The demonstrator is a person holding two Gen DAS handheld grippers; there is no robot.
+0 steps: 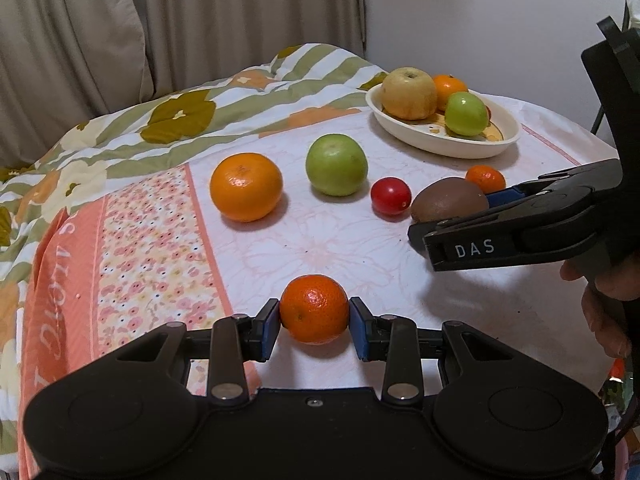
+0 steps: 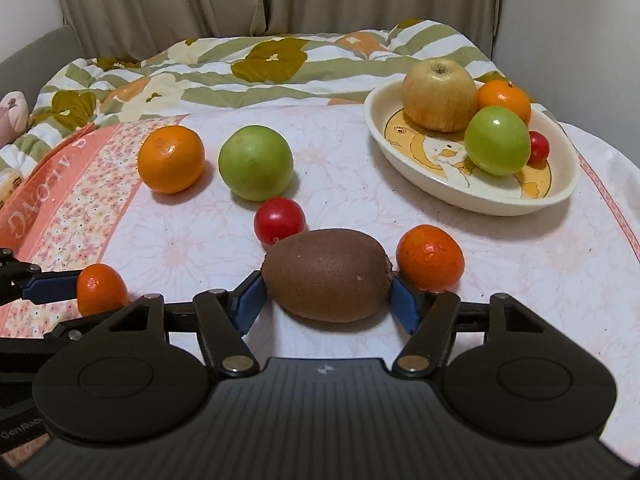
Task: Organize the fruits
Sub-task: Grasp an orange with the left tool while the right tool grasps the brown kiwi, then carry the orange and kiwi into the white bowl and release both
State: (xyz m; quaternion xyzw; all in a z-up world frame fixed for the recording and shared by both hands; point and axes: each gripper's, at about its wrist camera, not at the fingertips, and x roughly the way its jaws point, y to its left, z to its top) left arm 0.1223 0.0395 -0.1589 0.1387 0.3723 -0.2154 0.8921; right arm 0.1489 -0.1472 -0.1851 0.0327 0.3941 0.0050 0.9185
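My left gripper [image 1: 314, 326] is shut on a small mandarin [image 1: 314, 309] low over the cloth; it also shows in the right wrist view [image 2: 100, 289]. My right gripper [image 2: 327, 294] is shut on a brown kiwi [image 2: 327, 274], seen from the left wrist too [image 1: 448, 199]. Loose on the cloth lie a large orange [image 1: 246, 186], a green apple [image 1: 337, 164], a red cherry tomato [image 1: 390, 195] and another small mandarin [image 2: 430, 258]. The cream oval dish [image 2: 460, 194] at the back right holds a yellow apple [image 2: 439, 94], an orange [image 2: 505, 99], a green apple [image 2: 497, 140] and a red tomato [image 2: 538, 146].
A floral quilt [image 1: 120, 136] lies bunched along the back and left of the cloth. Curtains [image 1: 160, 20] and a wall stand behind. The cloth's patterned pink border [image 1: 72, 280] runs down the left side.
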